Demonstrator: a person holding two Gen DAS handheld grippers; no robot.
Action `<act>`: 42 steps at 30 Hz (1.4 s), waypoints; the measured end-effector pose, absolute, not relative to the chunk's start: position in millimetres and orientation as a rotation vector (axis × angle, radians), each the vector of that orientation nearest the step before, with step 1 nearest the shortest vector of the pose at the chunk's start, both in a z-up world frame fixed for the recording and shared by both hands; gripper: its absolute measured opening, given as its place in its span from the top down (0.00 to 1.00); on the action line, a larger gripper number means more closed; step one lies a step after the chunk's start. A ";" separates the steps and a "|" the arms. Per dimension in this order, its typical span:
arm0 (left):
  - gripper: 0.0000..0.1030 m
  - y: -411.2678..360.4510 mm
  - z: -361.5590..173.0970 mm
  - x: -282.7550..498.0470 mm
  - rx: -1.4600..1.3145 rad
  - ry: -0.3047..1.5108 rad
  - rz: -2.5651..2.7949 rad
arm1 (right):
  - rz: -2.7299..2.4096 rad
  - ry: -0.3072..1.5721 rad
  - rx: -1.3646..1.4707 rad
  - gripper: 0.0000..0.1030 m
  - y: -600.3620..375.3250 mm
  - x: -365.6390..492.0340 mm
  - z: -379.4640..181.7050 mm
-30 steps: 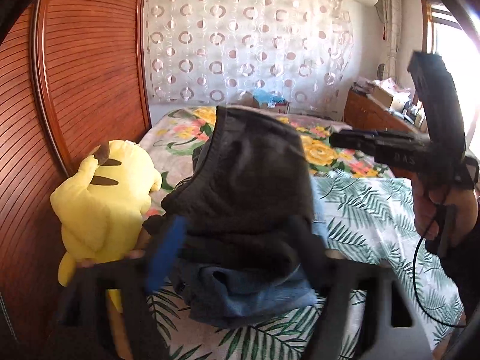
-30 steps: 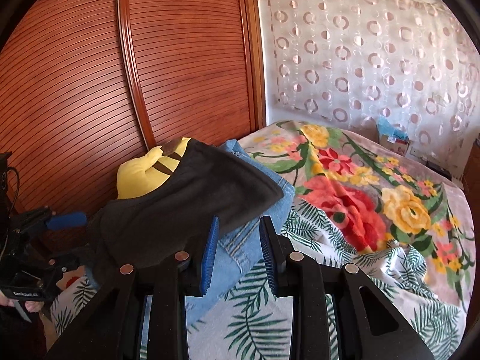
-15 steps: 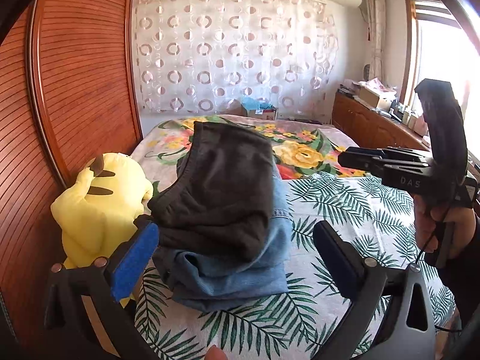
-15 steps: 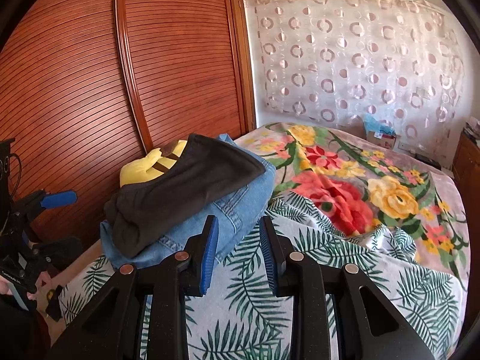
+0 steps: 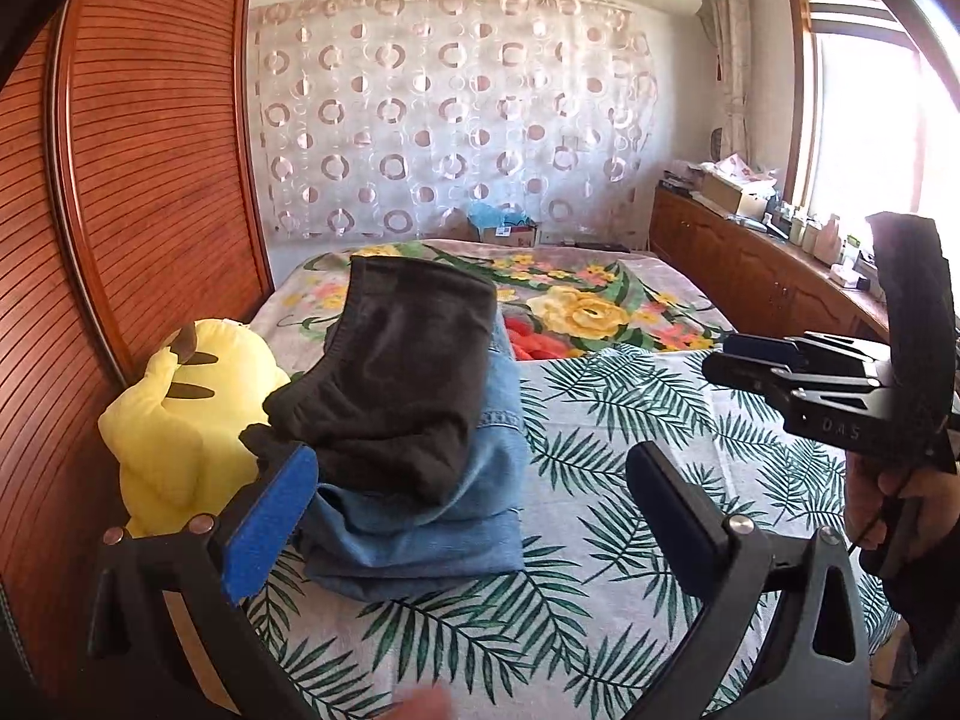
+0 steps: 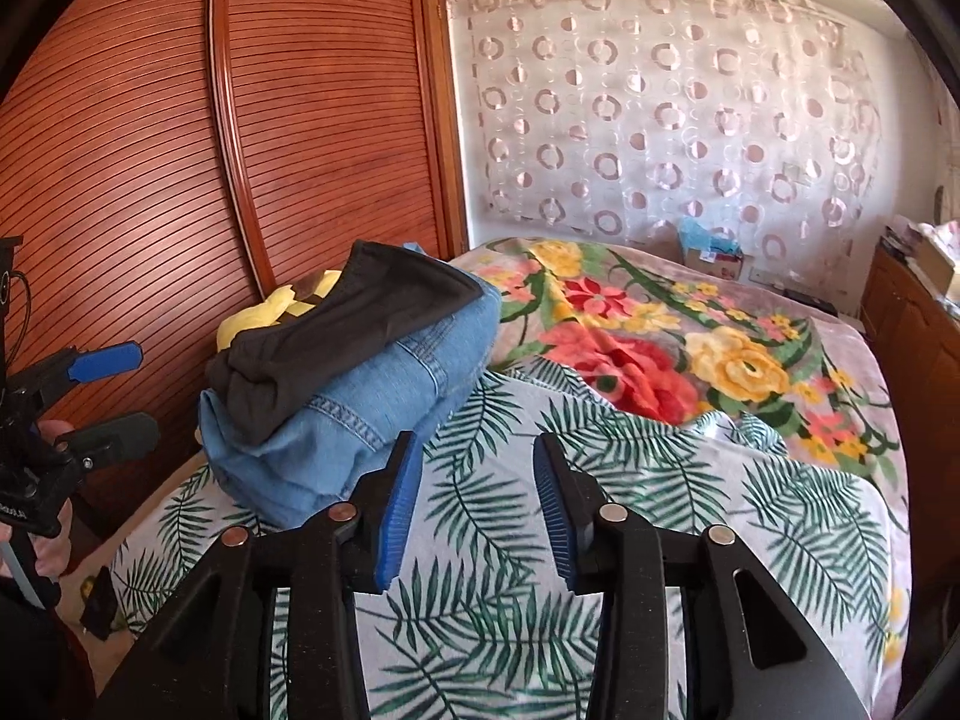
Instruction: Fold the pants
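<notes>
Ahead of the left tool (image 5: pixel 468 504), between and just beyond its widely spread fingers, the folded dark pants (image 5: pixel 396 372) are seen lying on top of folded blue jeans (image 5: pixel 432 516) on the bed (image 5: pixel 630 420). Nothing is clamped by the left tool; neither blue pad touches the cloth. Left of that tool, a yellow plush toy (image 5: pixel 174 420) is set against the wooden wardrobe door (image 5: pixel 150 150), touching the stack.

Forward and left of the right tool (image 6: pixel 474 510), the same stack is seen, the dark pants (image 6: pixel 354 324) uppermost on the jeans (image 6: pixel 360 408). The right tool's jaws are opening, partly apart, with only the leaf-patterned bedcover (image 6: pixel 660 480) seen between them; nothing is held or touched. Each tool is visible in the other's view, gripped by a hand (image 5: pixel 900 498).
</notes>
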State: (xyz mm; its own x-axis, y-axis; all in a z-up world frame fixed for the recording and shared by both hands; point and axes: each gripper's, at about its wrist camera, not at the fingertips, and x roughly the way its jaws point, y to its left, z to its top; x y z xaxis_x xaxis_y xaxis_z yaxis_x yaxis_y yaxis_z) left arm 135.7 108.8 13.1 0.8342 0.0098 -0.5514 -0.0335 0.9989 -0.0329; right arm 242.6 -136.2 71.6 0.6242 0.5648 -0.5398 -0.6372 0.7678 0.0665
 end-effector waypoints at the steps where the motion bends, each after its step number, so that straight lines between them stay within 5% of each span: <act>1: 0.00 105.9 13.4 134.2 -0.040 0.579 0.011 | 0.683 0.572 -0.133 0.56 -138.6 236.7 72.0; 14: 0.00 65.6 1.7 118.2 -0.020 0.603 -0.066 | 0.533 0.575 -0.112 0.27 -162.6 164.7 70.2; 42: 0.00 2.0 40.3 74.8 0.000 0.528 -0.123 | 0.322 0.478 -0.038 0.24 -169.9 57.6 107.1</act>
State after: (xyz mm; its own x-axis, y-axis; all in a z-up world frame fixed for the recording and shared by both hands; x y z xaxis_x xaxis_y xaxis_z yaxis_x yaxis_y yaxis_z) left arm 74.8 2.0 40.3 0.8569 -0.1170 -0.5021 0.1171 0.9926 -0.0316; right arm 57.6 -169.9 107.1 0.8384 0.2960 -0.4576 -0.3134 0.9488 0.0394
